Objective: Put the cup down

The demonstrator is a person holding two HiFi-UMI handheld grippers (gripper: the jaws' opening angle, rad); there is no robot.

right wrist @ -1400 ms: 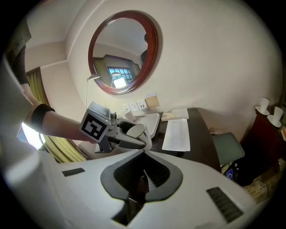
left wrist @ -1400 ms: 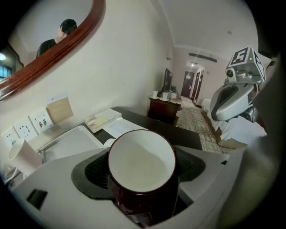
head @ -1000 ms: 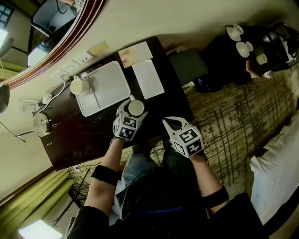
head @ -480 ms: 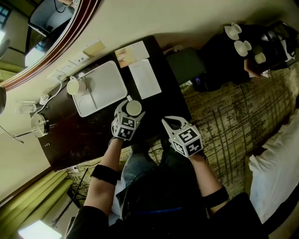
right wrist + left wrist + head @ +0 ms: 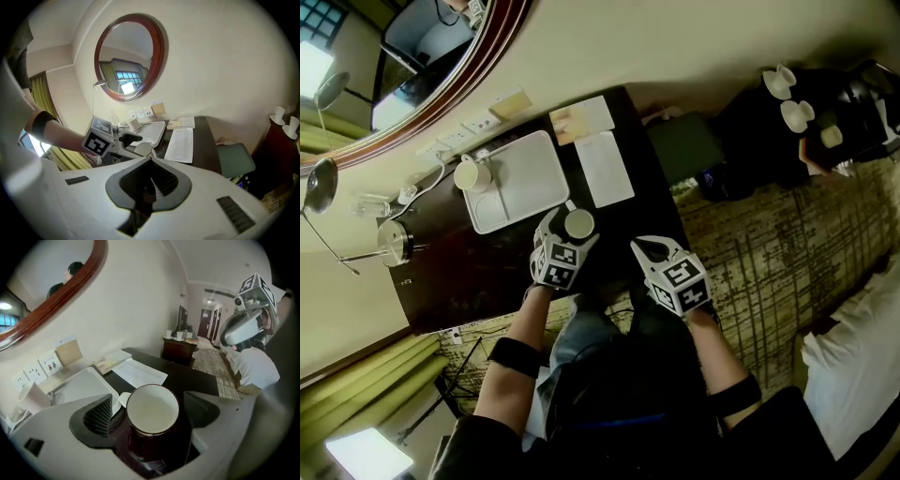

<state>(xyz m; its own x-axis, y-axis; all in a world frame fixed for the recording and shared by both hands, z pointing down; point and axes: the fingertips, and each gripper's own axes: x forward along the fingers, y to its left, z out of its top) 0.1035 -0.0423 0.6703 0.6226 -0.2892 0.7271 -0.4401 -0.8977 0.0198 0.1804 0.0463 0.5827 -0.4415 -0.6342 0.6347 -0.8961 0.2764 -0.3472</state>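
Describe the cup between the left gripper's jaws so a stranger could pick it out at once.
On the dark desk below the wood-framed mirror lies a white tray. The cup stands just off the tray's near corner, between the left gripper's jaws, which have just been opening. Unlike the white cup at the tray's other end, it is dark outside, white inside.

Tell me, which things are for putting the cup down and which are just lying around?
For the job: dark cup, standing on the desk; left gripper, jaws just opening around it.
Just lying about: white tray, white mug, paper sheet, shut right gripper.
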